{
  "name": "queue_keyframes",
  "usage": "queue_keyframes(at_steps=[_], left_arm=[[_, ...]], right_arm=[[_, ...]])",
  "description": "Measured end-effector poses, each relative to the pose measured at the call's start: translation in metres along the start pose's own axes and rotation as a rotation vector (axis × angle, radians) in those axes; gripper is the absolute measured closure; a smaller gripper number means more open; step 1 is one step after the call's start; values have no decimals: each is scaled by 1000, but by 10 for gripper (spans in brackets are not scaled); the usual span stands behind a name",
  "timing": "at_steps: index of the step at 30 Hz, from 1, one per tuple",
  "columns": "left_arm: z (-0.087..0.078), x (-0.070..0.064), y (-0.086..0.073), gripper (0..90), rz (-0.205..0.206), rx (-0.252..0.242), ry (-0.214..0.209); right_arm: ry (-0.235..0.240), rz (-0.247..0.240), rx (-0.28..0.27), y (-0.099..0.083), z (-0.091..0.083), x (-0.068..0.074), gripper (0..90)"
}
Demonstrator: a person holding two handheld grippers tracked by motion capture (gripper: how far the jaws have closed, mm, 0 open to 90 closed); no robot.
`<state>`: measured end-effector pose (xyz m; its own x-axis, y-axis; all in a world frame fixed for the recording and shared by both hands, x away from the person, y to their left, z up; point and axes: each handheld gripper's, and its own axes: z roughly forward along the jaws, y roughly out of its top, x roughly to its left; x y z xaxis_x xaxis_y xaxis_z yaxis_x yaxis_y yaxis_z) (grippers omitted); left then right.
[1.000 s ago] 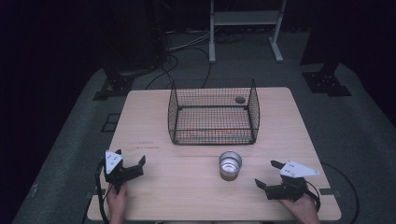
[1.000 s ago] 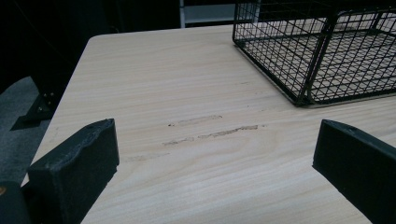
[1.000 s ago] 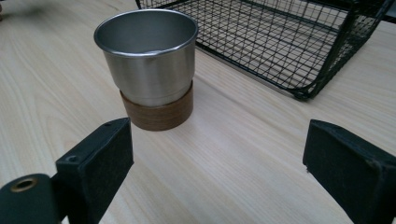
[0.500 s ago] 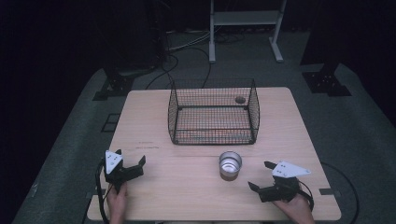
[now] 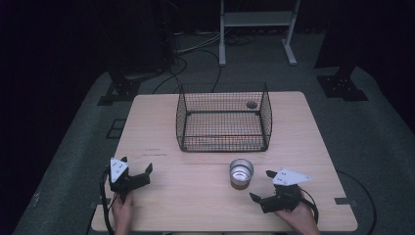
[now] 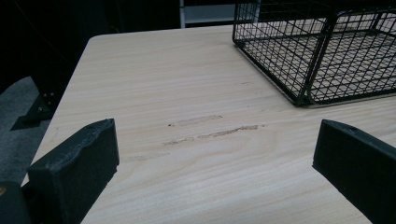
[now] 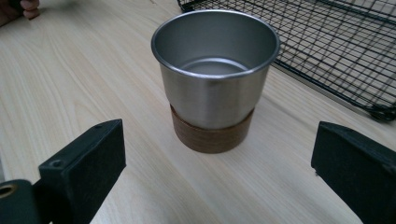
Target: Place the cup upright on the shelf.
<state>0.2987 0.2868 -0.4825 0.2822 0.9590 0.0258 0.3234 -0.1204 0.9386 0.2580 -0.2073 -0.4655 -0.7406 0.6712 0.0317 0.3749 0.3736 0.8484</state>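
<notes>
A shiny metal cup [image 5: 241, 172] with a brown base stands upright and empty on the wooden table [image 5: 156, 117], in front of a black wire basket [image 5: 266, 117]. My right gripper [image 5: 261, 186] is open just to the right of the cup and near the front edge, pointing at it. In the right gripper view the cup [image 7: 215, 70] stands a little beyond the gap of the right gripper [image 7: 222, 140], untouched. My left gripper [image 5: 138, 165] is open at the front left with only bare table between its jaws, as the left gripper view confirms [image 6: 219, 135].
The basket [image 6: 322, 56] is open-topped, and a small dark round spot [image 5: 251, 104] shows at its back right. Stand legs and cables [image 5: 195, 49] lie on the dark floor beyond the table. The person's other hand [image 7: 23, 9] shows far off.
My right gripper has moved left and turned toward the cup, closing the distance to it. The left gripper, cup and basket have stayed put.
</notes>
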Motion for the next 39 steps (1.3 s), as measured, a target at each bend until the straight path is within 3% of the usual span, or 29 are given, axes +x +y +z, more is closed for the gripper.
queue_keyframes(at_steps=[15, 39], left_arm=[[0, 0, 0, 0, -1, 0, -1], [0, 0, 0, 0, -2, -2, -1]], right_arm=[[-29, -25, 48, 13, 22, 5, 25], [-56, -17, 79, 26, 47, 4, 18]])
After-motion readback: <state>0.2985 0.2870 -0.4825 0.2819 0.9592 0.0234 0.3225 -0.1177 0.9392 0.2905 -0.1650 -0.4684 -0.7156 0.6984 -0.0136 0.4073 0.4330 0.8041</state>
